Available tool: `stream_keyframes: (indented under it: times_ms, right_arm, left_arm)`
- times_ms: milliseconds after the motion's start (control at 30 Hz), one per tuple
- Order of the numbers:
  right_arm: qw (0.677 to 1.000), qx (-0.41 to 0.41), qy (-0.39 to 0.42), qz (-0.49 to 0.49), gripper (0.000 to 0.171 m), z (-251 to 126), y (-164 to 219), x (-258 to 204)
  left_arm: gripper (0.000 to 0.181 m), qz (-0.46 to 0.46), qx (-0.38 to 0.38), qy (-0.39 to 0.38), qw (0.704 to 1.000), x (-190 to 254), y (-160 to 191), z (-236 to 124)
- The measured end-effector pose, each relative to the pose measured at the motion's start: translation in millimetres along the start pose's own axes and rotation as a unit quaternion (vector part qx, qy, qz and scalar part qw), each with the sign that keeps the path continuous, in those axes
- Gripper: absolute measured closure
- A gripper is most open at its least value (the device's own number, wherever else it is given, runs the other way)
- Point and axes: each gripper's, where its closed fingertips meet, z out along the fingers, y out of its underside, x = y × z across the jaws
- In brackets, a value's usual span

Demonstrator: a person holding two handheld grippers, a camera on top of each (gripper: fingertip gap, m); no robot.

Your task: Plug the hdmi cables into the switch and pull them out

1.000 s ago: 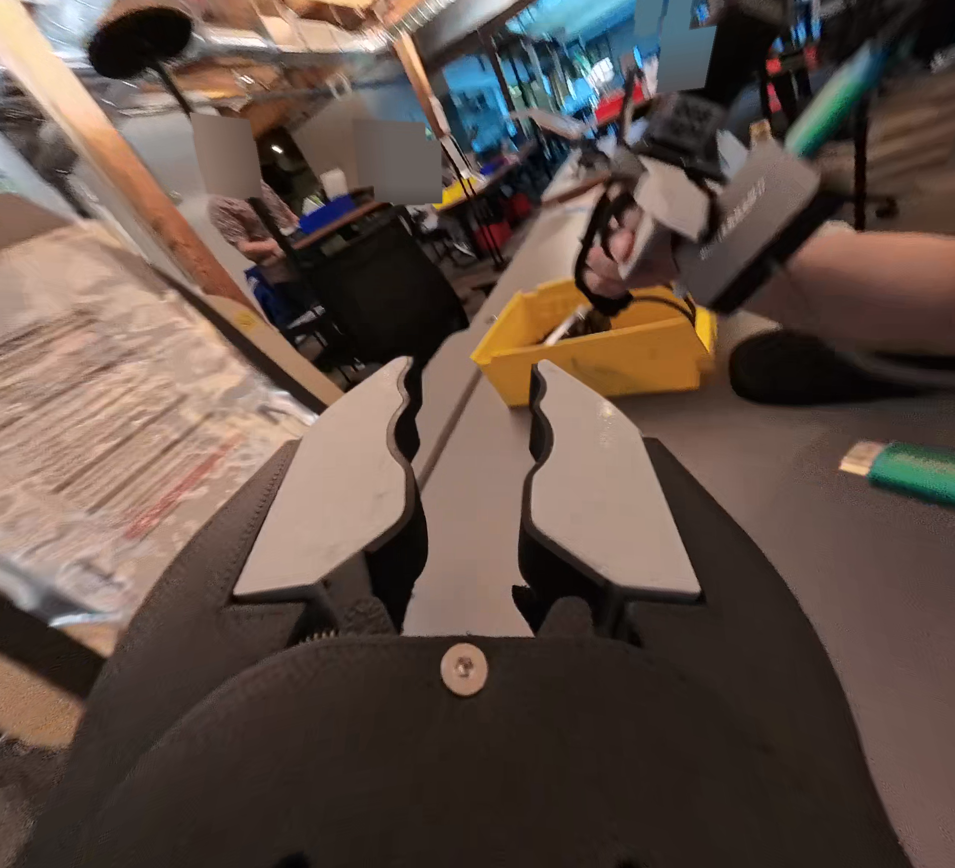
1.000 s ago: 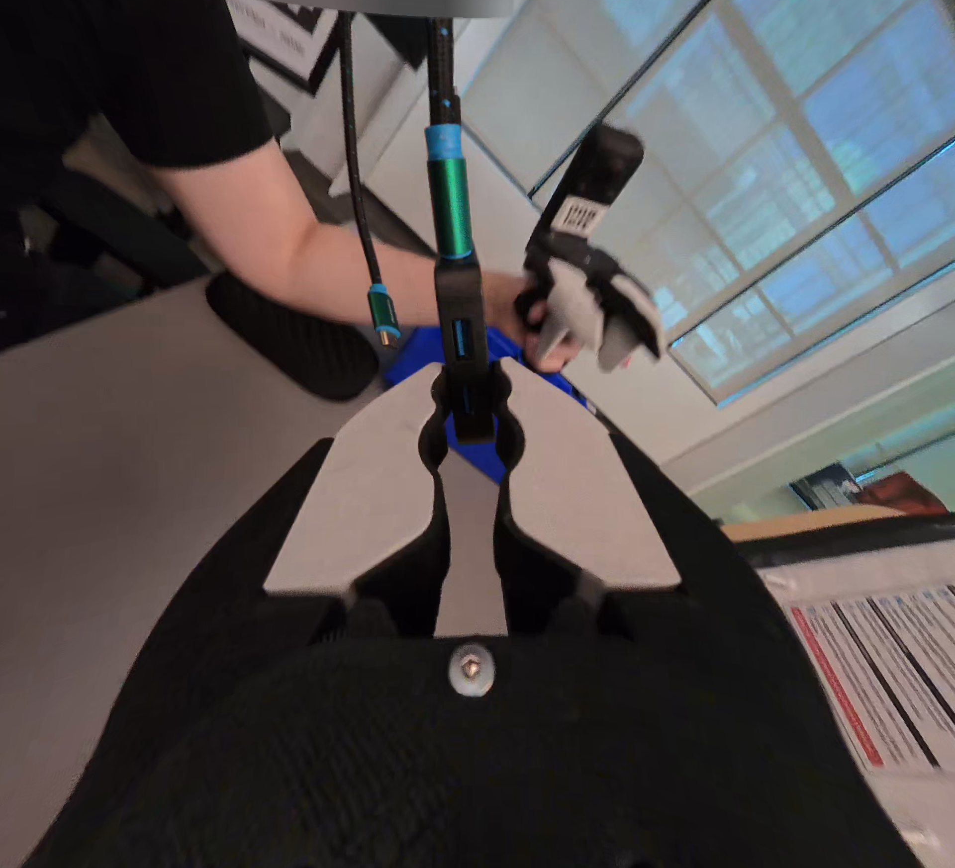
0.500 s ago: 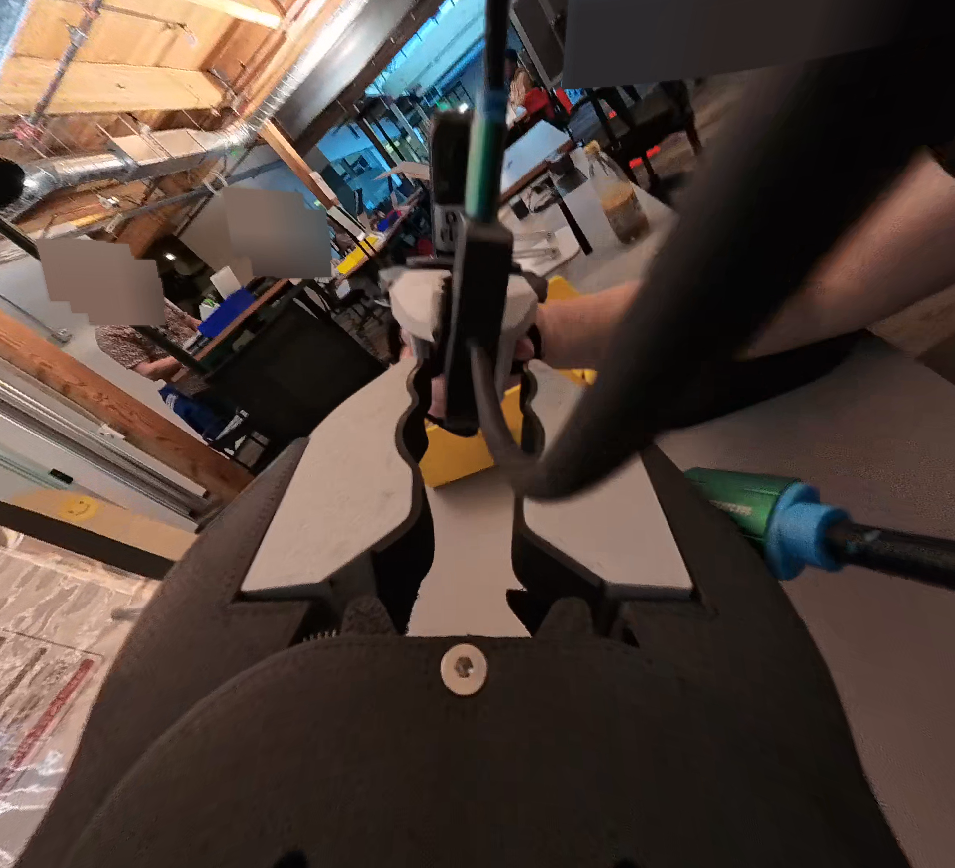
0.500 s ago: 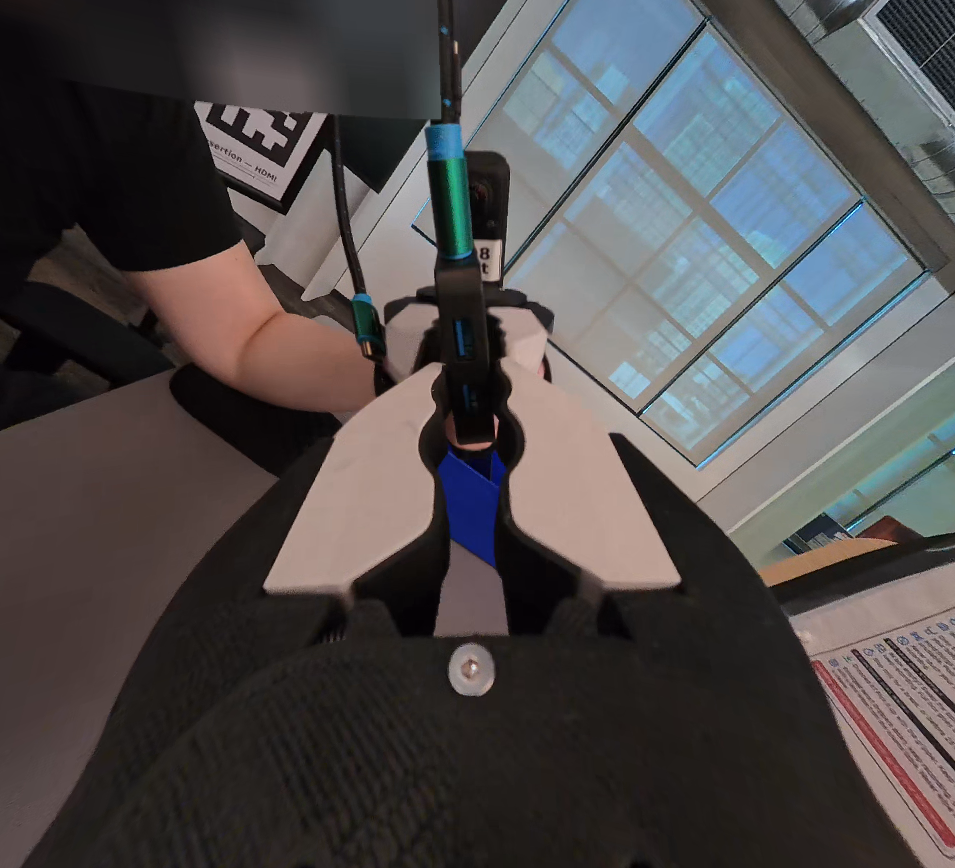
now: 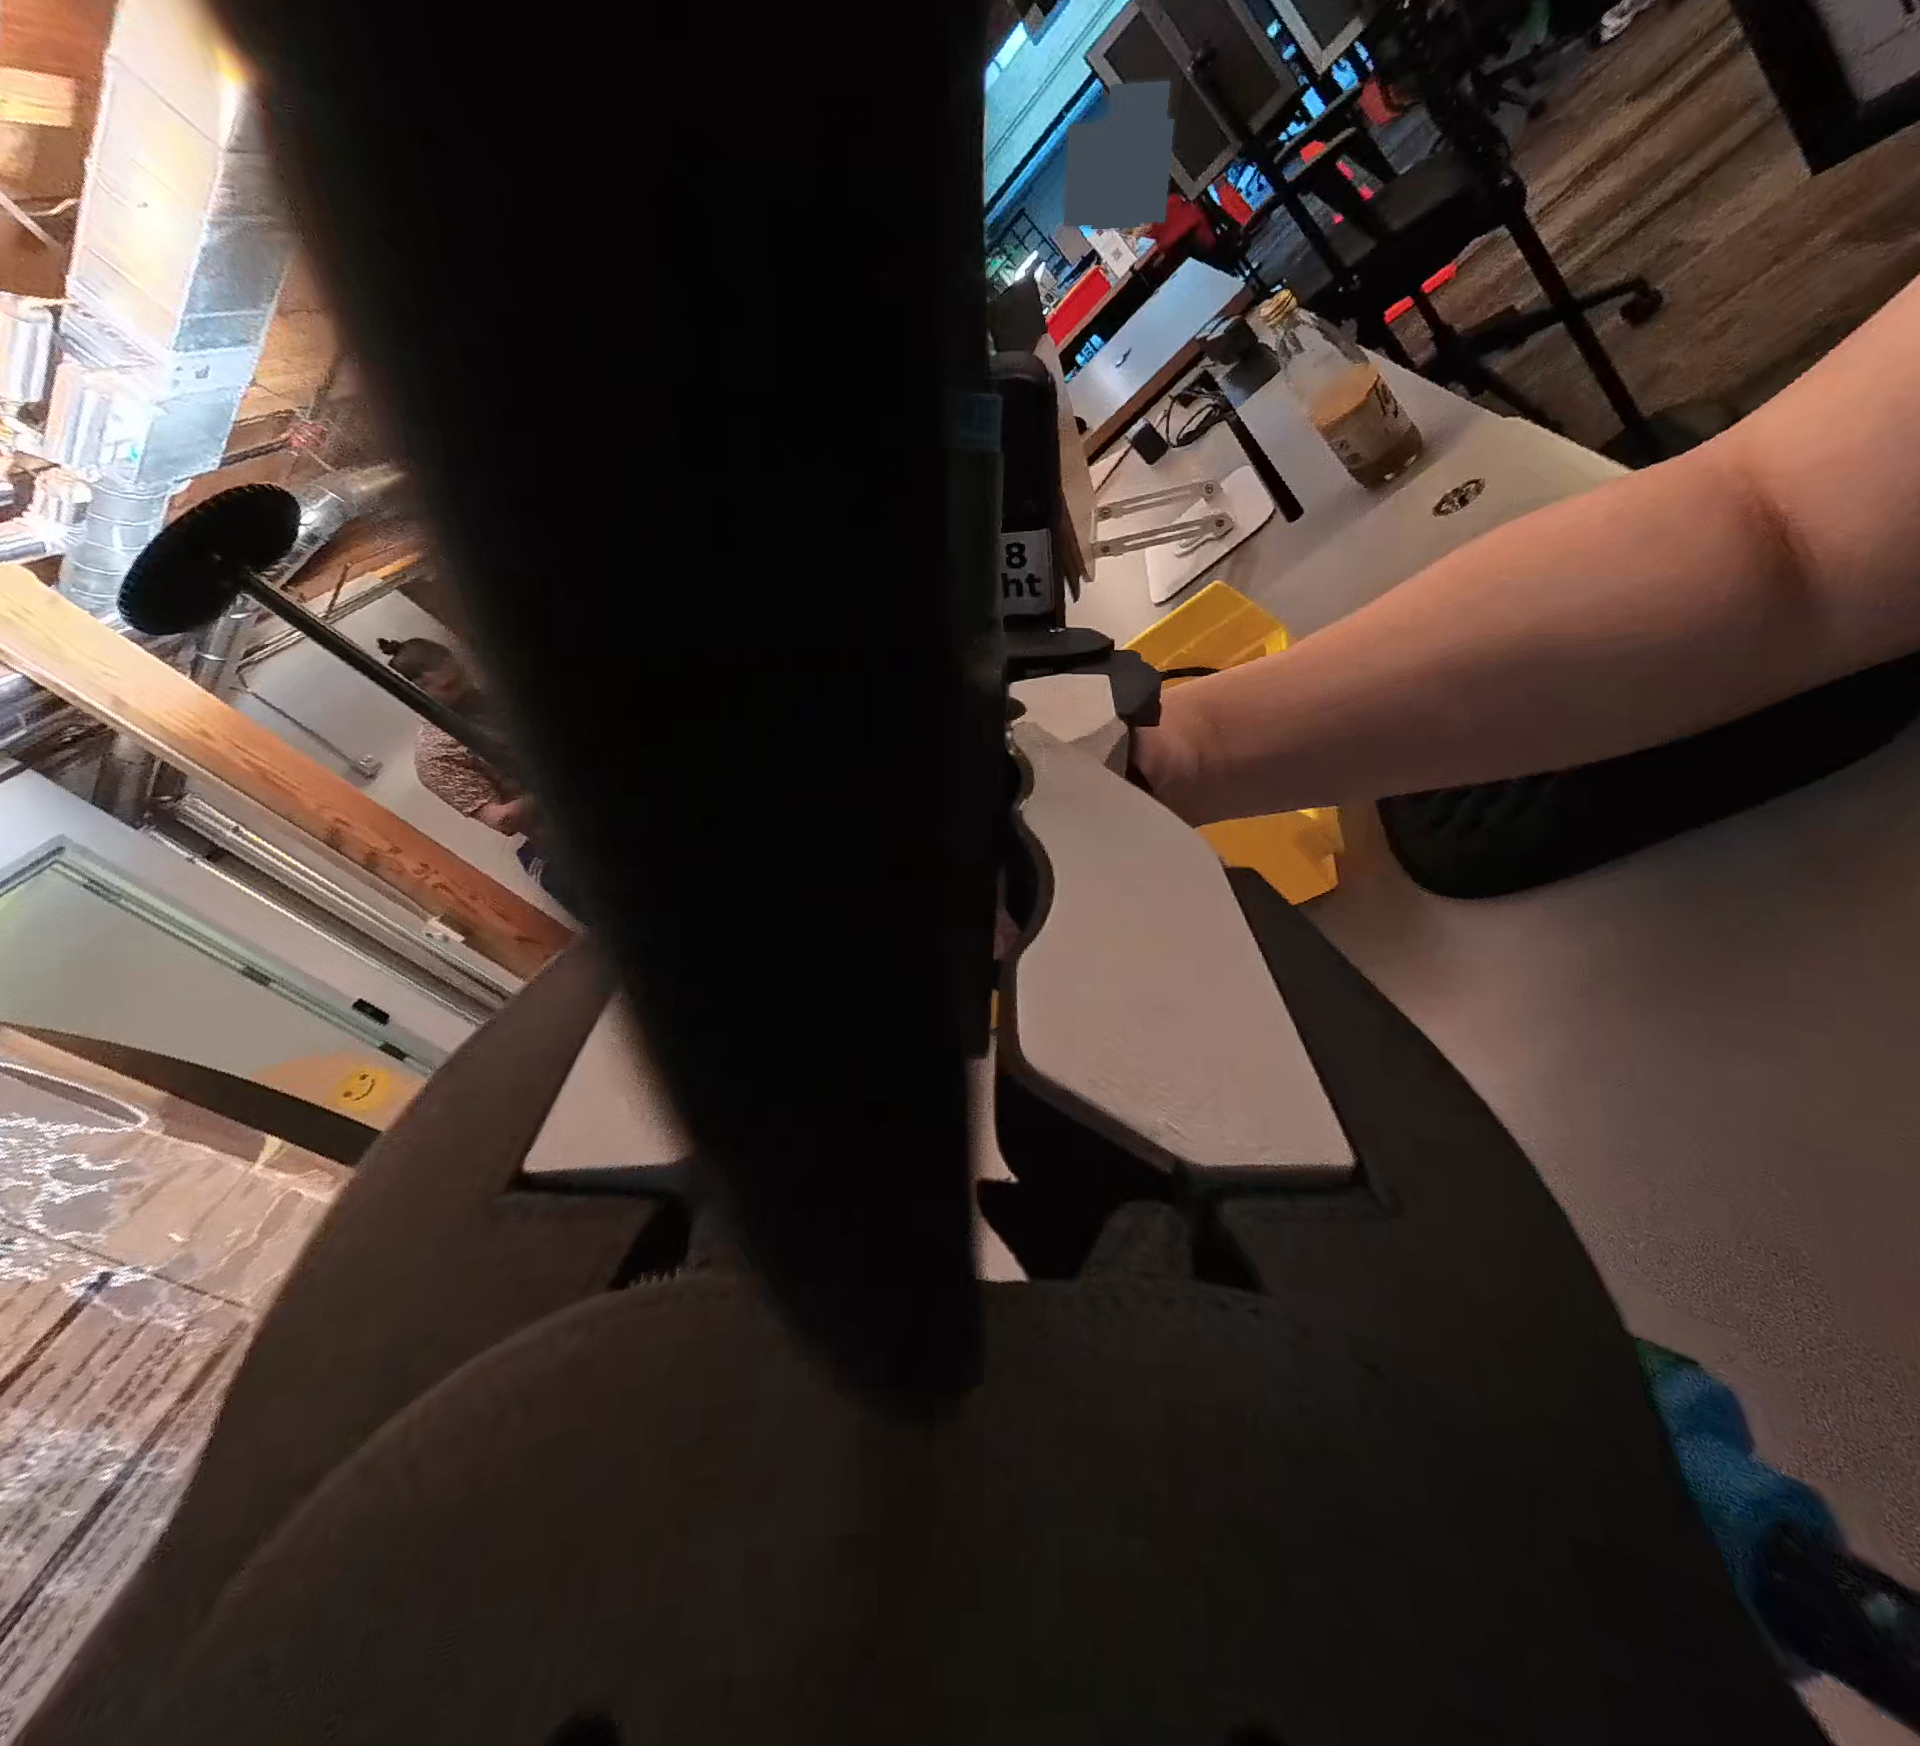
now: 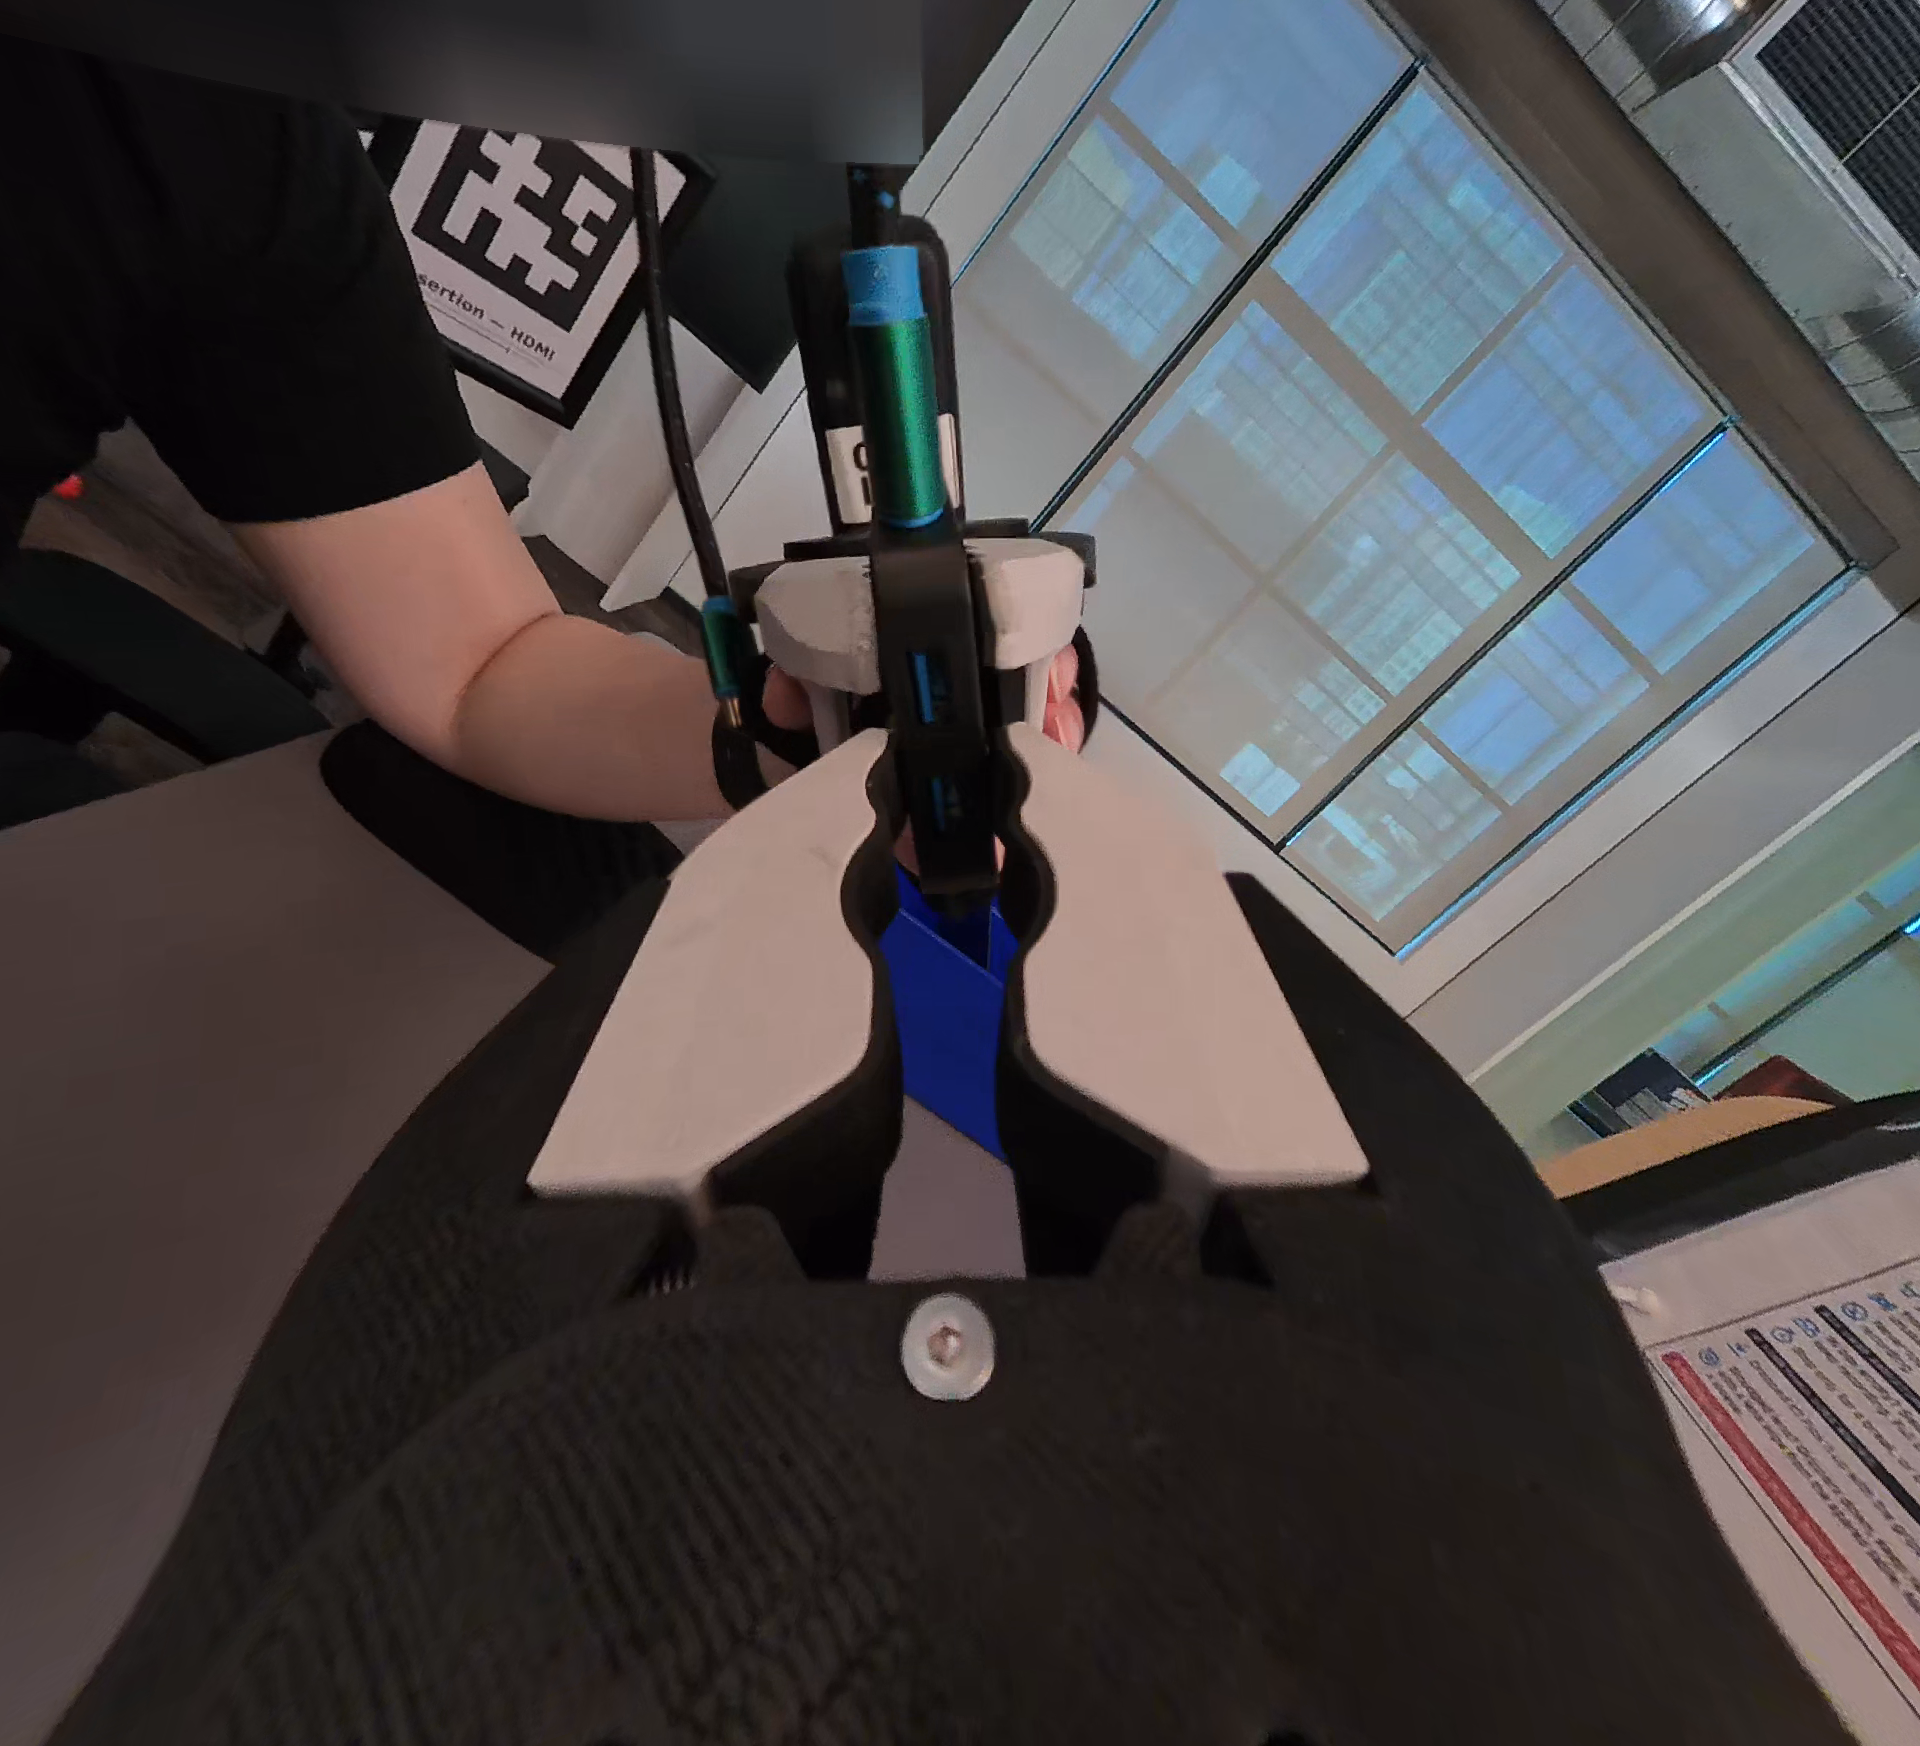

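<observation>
In the right wrist view my right gripper (image 6: 945,761) is shut on the lower end of a black switch (image 6: 935,709) with blue ports, held upright. A green HDMI plug (image 6: 899,418) with a blue collar sits in the switch's top. My left gripper (image 6: 925,626) faces me, its grey fingers (image 6: 810,626) tight on both sides of the switch's upper end. A second cable's green plug (image 6: 720,657) hangs loose to the left. In the left wrist view a big black shape (image 5: 675,553) right at the lens hides the left finger; only the right finger (image 5: 1143,969) shows.
A yellow bin (image 5: 1268,834) and a black wrist pad (image 5: 1662,803) lie on the grey table under the person's forearm (image 5: 1507,636). A blue bin (image 6: 945,1021) sits behind the switch. A blurred green plug (image 5: 1714,1447) lies near right. A bottle (image 5: 1351,418) stands far back. Less than 4 cm separates the two grippers' tips.
My left gripper has swung towards the right one and closed in on the switch's upper end. The cable now blocks the left lens. The right gripper has kept its hold.
</observation>
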Motion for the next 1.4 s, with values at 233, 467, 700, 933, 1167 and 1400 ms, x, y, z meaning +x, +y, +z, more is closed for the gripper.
stream_keyframes:
  times_ms: [233, 467, 700, 933, 1167, 1400]
  right_arm:
    - [0.983, -0.092, 0.159, -0.001, 0.148, -38.7, 33.0, 53.1]
    - [0.950, -0.153, 0.234, 0.142, 0.127, -44.5, 29.4, 76.9]
    - [0.931, -0.178, 0.272, 0.163, 0.136, -9.7, 53.1, 70.9]
    - [0.914, -0.210, 0.278, 0.207, 0.149, -12.8, 72.0, 70.6]
    - [0.900, -0.205, 0.314, 0.225, 0.148, -18.3, 80.3, 75.3]
    - [0.894, -0.208, 0.325, 0.227, 0.148, -18.3, 85.2, 75.4]
  left_arm:
    - [0.170, 0.110, -0.106, -0.111, 0.982, -40.1, 35.7, -13.3]
    - [0.169, 0.302, -0.273, -0.206, 0.890, -85.2, 83.1, -51.0]
    - [0.169, 0.320, -0.318, -0.197, 0.870, -82.7, 105.9, -46.5]
    - [0.170, 0.322, -0.334, -0.187, 0.866, -77.1, 117.9, -38.5]
    - [0.168, 0.303, -0.356, -0.201, 0.861, -81.3, 128.3, -37.2]
    - [0.166, 0.284, -0.357, -0.199, 0.867, -81.8, 134.6, -38.4]
